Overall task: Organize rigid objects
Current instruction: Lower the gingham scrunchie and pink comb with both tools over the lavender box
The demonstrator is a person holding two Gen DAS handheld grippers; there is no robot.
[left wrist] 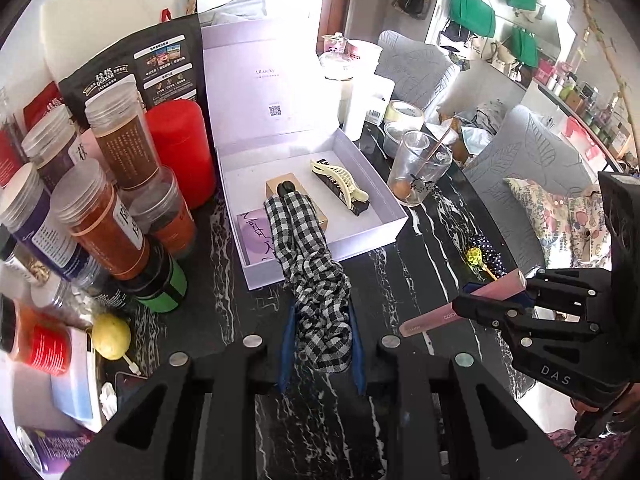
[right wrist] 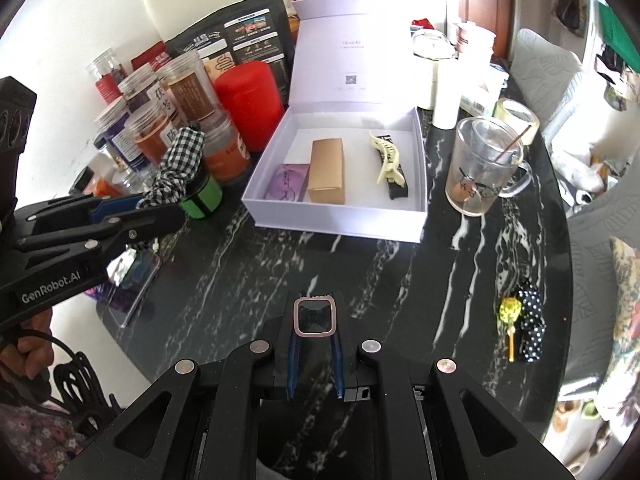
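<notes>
An open lavender box (left wrist: 360, 236) (right wrist: 340, 224) sits on the black marble table. Inside lie a kraft carton (right wrist: 328, 172), a purple card (right wrist: 290, 182) and a cream hair claw (left wrist: 340, 180) (right wrist: 386, 156) on top of a small black box. My left gripper (left wrist: 322, 320) (right wrist: 132, 216) is shut on a black-and-white checked cloth bundle (left wrist: 312, 248) (right wrist: 180, 160), held over the box's near left corner. My right gripper (right wrist: 314, 320) (left wrist: 480, 304) is shut on a slim pink box (left wrist: 460, 306) (right wrist: 314, 316), hovering over the table in front of the lavender box.
Several spice jars (left wrist: 104, 216), a red canister (left wrist: 180, 148) and a black bag (left wrist: 160, 64) crowd the left. A glass mug (right wrist: 480, 168) with a stick stands right of the box. A yellow lollipop (right wrist: 508, 312), a dotted scrunchie (right wrist: 532, 324), a lemon (left wrist: 111, 336) and a phone (right wrist: 132, 284) lie nearby.
</notes>
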